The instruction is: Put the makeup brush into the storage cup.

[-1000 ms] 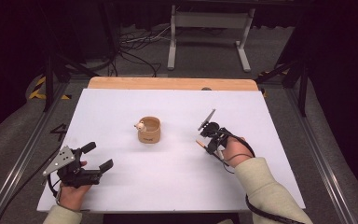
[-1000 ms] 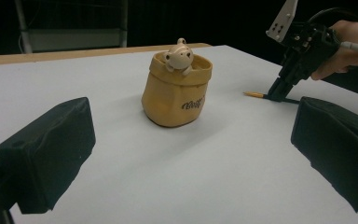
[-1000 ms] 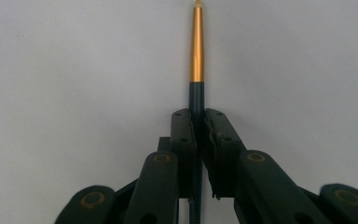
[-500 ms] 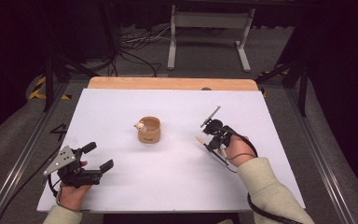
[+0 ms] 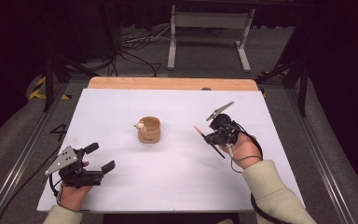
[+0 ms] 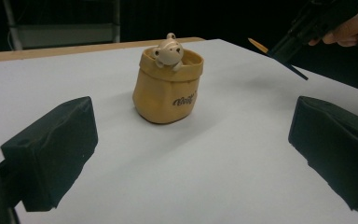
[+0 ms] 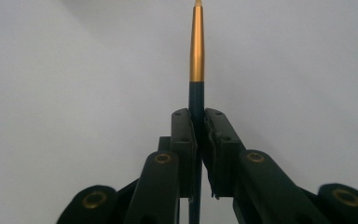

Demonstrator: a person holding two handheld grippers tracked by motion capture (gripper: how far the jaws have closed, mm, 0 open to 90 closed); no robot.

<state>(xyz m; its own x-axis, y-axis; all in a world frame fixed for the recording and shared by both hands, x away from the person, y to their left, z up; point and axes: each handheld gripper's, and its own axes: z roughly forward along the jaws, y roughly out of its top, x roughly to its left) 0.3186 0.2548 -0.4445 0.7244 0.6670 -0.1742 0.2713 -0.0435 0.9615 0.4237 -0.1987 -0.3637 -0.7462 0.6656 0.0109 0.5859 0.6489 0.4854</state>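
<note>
At the left of the high view, the left gripper (image 5: 100, 158) sits low over the near-left part of the white table (image 5: 177, 191), held in the person's left hand (image 5: 72, 193). Its jaws stand wide apart with nothing between them; in the left gripper view the two black pads (image 6: 51, 151) frame bare white tabletop.

Ahead of those spread jaws, near the middle of the table, stands a small tan sack-shaped pot (image 5: 149, 130), upright, with a little pale animal figure (image 5: 141, 125) perched on its rim. In the left gripper view the pot (image 6: 167, 88) stands between the two pads but well beyond them, apart from both.

Further right, the right gripper (image 5: 209, 136) is held in the person's right hand (image 5: 242, 149), raised off the table. Its jaws are closed tight on a thin pen (image 5: 209, 140) with a dark shaft and a gold-orange tip. In the right gripper view the pen (image 7: 196, 51) runs straight out between the pinched pads (image 7: 182, 135), gold end forward, with the dark end trailing back beneath the gripper. The pen lies to the right of the pot, apart from it, tip pointing towards the pot's side of the table.

Counted: two grippers, one pot, one figure on it, one pen
</note>
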